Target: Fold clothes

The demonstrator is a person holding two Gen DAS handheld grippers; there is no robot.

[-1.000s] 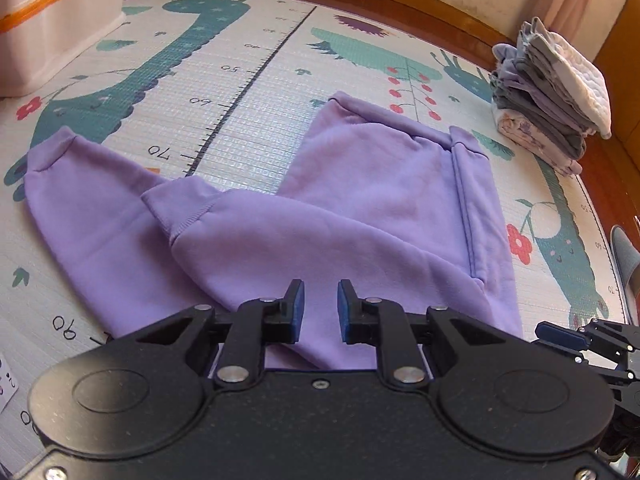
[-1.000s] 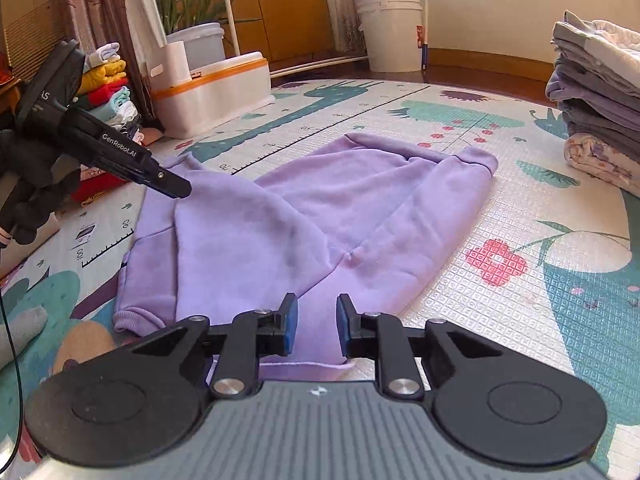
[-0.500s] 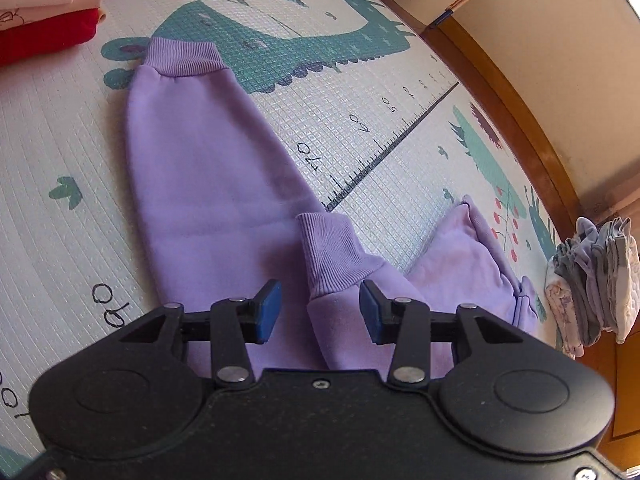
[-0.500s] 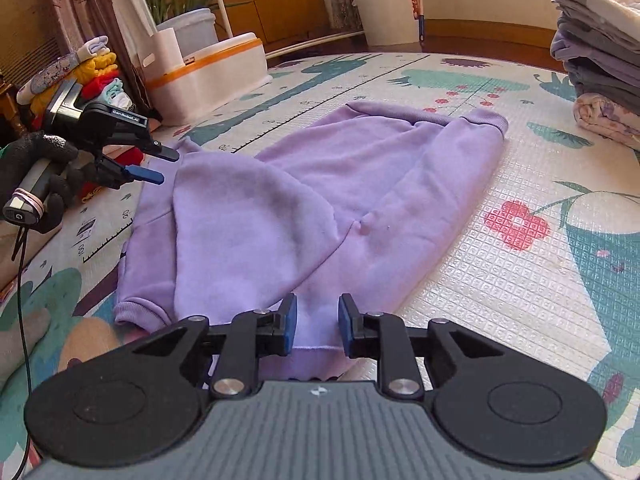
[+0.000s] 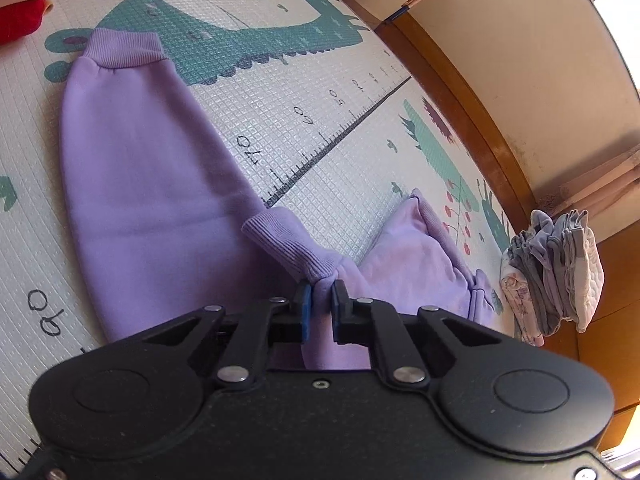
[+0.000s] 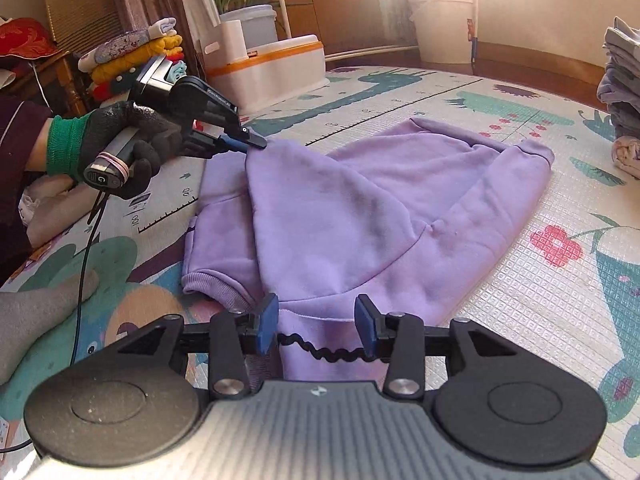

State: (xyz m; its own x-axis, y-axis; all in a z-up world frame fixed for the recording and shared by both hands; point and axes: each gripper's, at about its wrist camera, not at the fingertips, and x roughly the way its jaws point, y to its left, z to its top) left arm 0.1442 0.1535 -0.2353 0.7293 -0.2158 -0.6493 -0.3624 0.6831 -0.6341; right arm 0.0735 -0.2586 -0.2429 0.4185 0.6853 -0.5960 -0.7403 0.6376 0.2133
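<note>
The left claw (image 5: 319, 298) pinches the folded-over sleeve of the purple sweatshirt (image 6: 360, 208) just behind its ribbed cuff (image 5: 286, 242), which points ahead and to the claw's left. The sleeve's long axis runs back under the claw, so the left hand is nearest for carrying it across the body. The right claw (image 6: 316, 322) is spread, over the hem edge (not touching, as far as I can tell). The soft, thick sweatshirt lies flat on the play mat (image 6: 560, 280).
</note>
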